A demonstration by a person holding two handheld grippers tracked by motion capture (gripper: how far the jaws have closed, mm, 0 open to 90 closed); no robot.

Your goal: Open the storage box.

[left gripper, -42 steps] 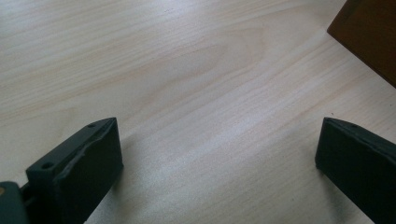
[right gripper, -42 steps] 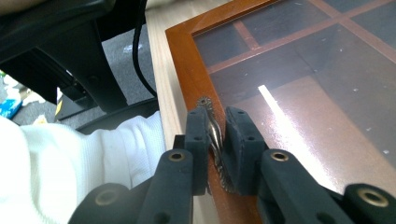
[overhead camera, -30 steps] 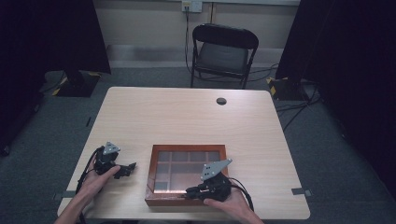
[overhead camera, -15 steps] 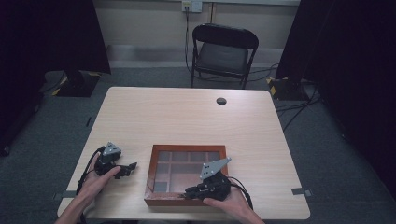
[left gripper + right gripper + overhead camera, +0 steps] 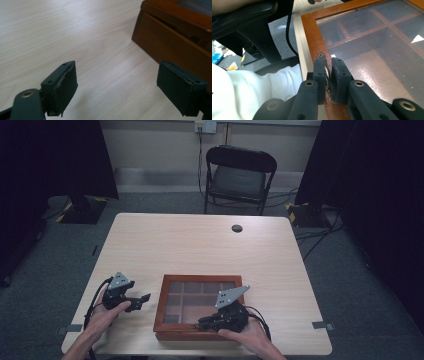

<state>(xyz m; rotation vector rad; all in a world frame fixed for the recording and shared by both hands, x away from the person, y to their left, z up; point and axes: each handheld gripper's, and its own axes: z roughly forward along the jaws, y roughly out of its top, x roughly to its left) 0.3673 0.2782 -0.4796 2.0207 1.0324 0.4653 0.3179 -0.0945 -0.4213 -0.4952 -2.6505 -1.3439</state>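
We grip the box's latch

Our right hand-held gripper (image 5: pixel 328 72) is clamped on the metal latch (image 5: pixel 327 68) at the front edge of the glass-lidded box (image 5: pixel 200 287), which sits near the counter's (image 5: pixel 200 245) front edge. Our left hand-held gripper (image 5: pixel 116 85) rests wide open just beside the box.

No legible text, labels, brands or numbers anywhere. Wooden box (image 5: pixel 200 306): plain frame and glass lid, no marking. Small metal clasp (image 5: pixel 327 72) on the box front edge: ornamented, possibly patterned, too blurred to read. Tabletop (image 5: pixel 200 245): bare wood grain. Wall outlet (image 5: pixel 205 126) above the chair: no readable print at this size.
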